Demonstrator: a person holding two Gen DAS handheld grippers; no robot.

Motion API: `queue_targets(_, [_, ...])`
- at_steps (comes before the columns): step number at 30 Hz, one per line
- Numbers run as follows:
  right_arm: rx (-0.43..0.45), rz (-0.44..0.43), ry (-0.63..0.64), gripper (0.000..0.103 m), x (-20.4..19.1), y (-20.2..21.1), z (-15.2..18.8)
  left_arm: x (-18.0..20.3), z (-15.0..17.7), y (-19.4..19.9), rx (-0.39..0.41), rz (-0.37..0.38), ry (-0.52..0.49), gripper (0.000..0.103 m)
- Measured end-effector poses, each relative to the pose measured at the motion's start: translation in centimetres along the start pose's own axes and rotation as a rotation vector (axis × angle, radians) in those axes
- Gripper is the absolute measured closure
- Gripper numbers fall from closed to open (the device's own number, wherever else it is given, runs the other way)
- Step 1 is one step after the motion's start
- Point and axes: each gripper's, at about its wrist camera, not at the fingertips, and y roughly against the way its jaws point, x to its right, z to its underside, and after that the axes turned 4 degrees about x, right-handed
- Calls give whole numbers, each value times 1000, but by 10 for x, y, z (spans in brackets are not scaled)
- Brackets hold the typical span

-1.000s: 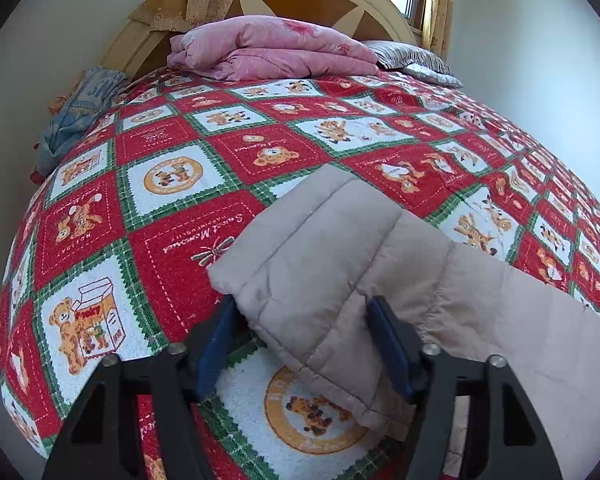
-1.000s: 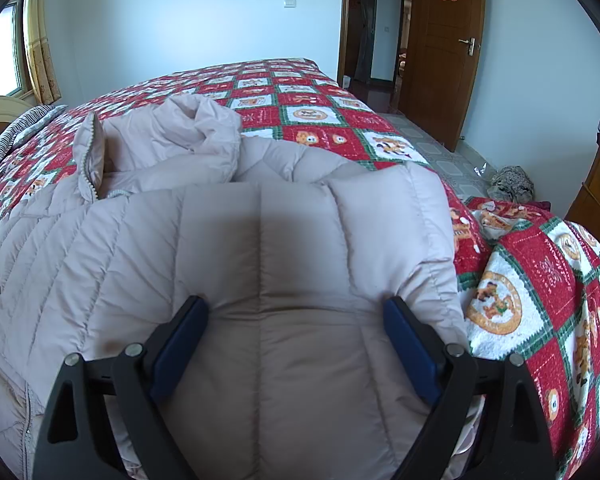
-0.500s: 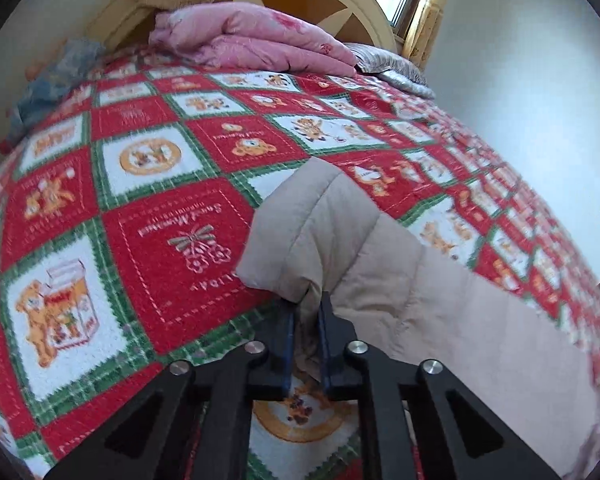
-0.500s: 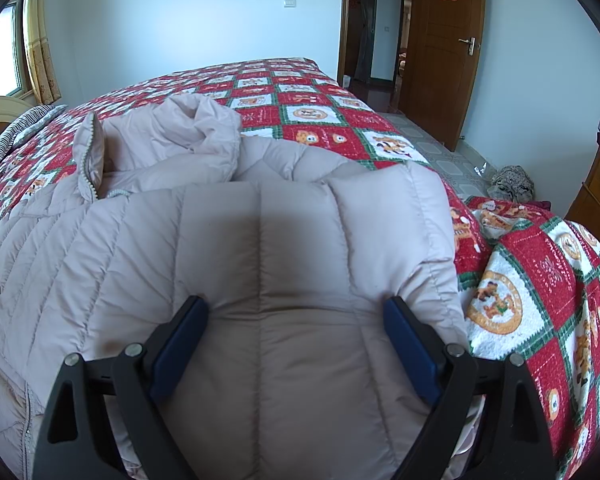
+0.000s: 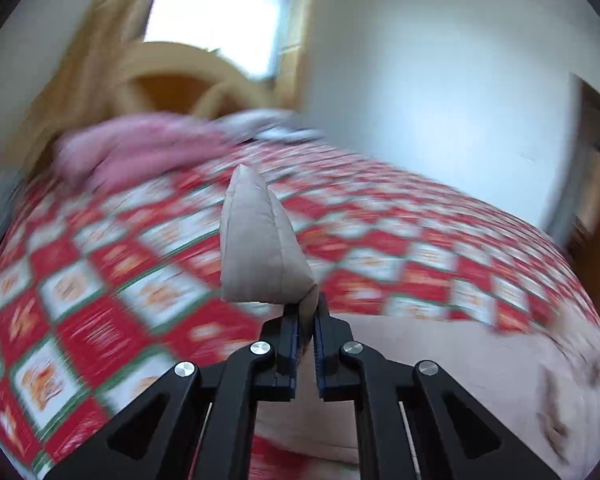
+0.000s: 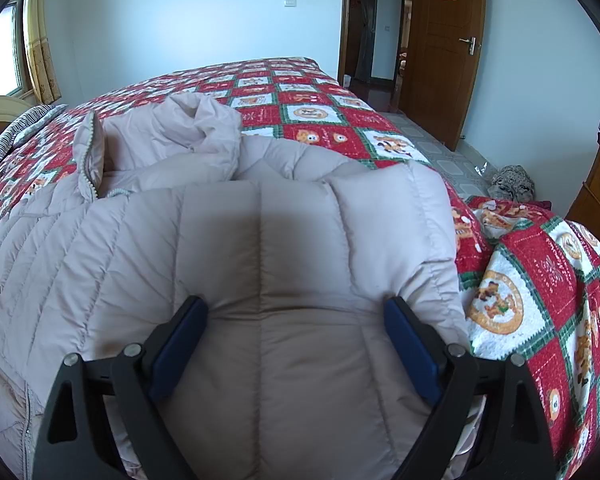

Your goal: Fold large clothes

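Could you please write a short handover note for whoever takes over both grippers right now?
Left gripper: shut on a corner of the beige padded jacket, held raised off the bedspread.
Right gripper: open, jaws wide, over the jacket's near end; I cannot tell whether the pads touch it.
Jacket lies spread across the red patchwork bedspread, hood bunched at the far side.
Done: one corner gripped and lifted.
Left: probably carry that corner across for the first fold, then the remaining folds.
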Motion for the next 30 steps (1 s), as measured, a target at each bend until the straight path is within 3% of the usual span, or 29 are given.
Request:
queue_targets(6, [-1,0,0,10,0,0,0,129,36,32,-36,273,-220,97])
queue_targets(10, [-1,0,0,10,0,0,-1,188,71,47,-77,377,-346,97])
queue_targets(13, [-1,0,1,9,0,0,-1,221,103,47,-139,399,-453,97])
queue_targets(15, [-1,0,2,9,-1,0,0,233,122,39,-172,360,-528,97])
queue_targets(19, [-4,2,8,8,-2,-1,0,241,130,28,-228,334,-574,89])
queue_targets(22, [-3,5,12,8,-3,-1,2,251,137,26,-220,290,-624,84])
queue_targets(24, [-3,6,13,8,-3,-1,2,251,140,29,-204,265,-644,78])
queue_targets(26, [-4,7,14,8,-4,-1,2,247,141,31,-201,254,-641,64])
queue_targets(28, [-3,7,13,8,-3,-1,3,234,133,36,-227,315,-573,60])
queue_targets(30, [-4,5,13,8,-3,-1,2,208,116,44,-286,438,-421,48])
